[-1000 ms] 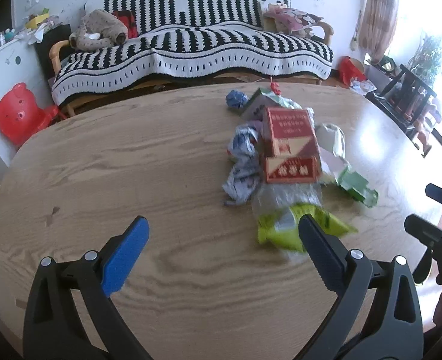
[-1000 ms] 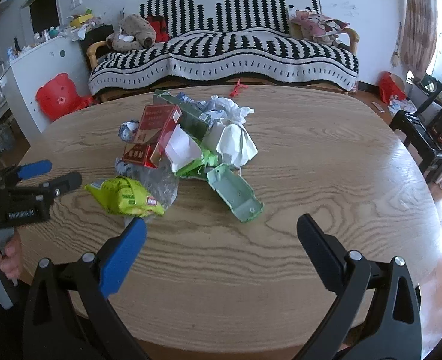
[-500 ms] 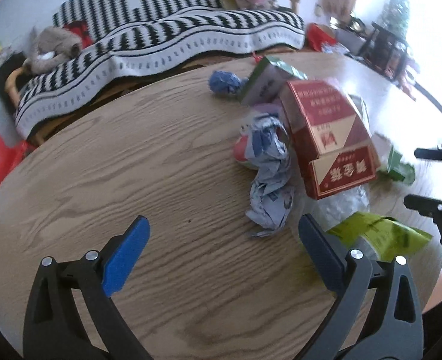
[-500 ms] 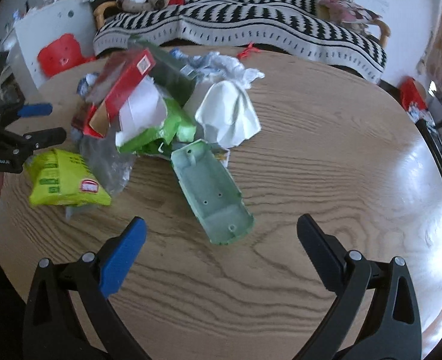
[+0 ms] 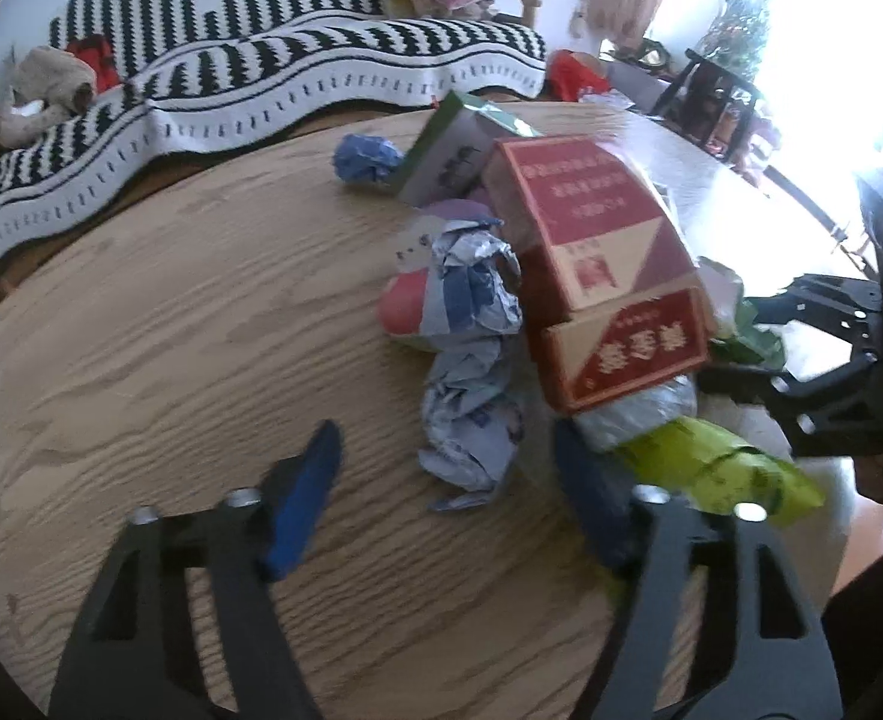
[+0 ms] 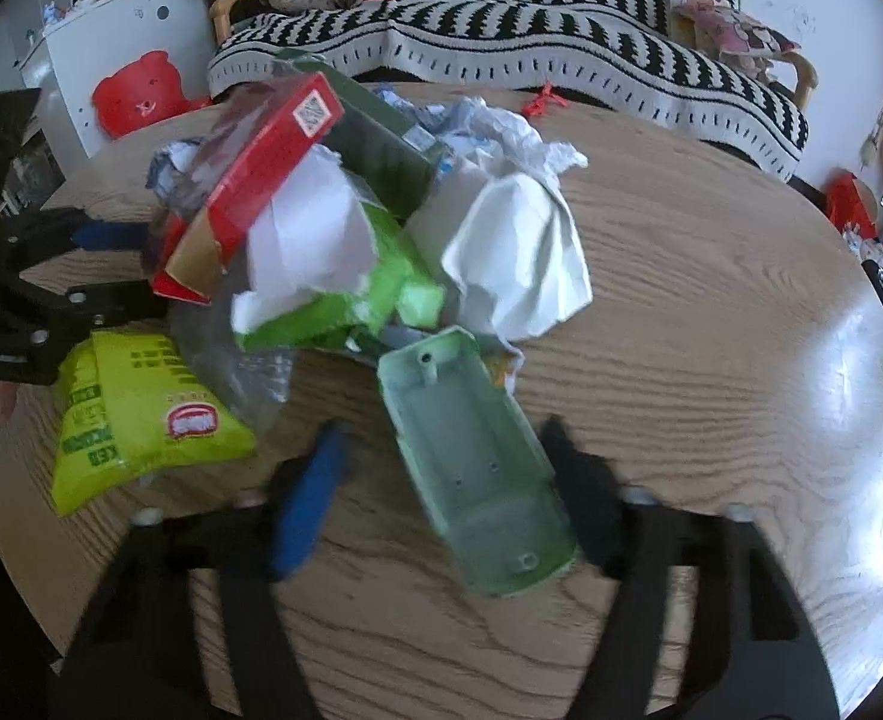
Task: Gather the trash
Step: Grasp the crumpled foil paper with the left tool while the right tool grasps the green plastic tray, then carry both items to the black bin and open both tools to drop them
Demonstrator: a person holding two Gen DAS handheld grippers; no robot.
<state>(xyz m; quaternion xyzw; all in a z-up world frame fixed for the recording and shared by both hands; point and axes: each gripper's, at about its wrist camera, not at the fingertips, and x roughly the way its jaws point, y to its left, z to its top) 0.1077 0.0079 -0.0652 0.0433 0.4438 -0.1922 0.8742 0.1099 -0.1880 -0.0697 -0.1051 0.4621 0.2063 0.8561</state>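
**Both Grippers Closing Over the Trash Pile**

The fingers (image 5: 303, 501) of the left gripper (image 5: 447, 480) are being drawn together around a crumpled blue-white wrapper (image 5: 471, 420), not yet pinched. The right gripper (image 6: 441, 480) is likewise being closed around a pale green plastic tray (image 6: 471, 450) (pads blurred, contact unclear). Beyond, a red carton (image 5: 597, 264) is being propped on the wooden table (image 5: 171, 330).

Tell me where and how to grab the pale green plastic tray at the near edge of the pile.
Grip the pale green tray across its two long side walls near its free near end, coming from above. It lies open side up, long and narrow, already between the closing right gripper jaws; its far end is tucked under the white paper.
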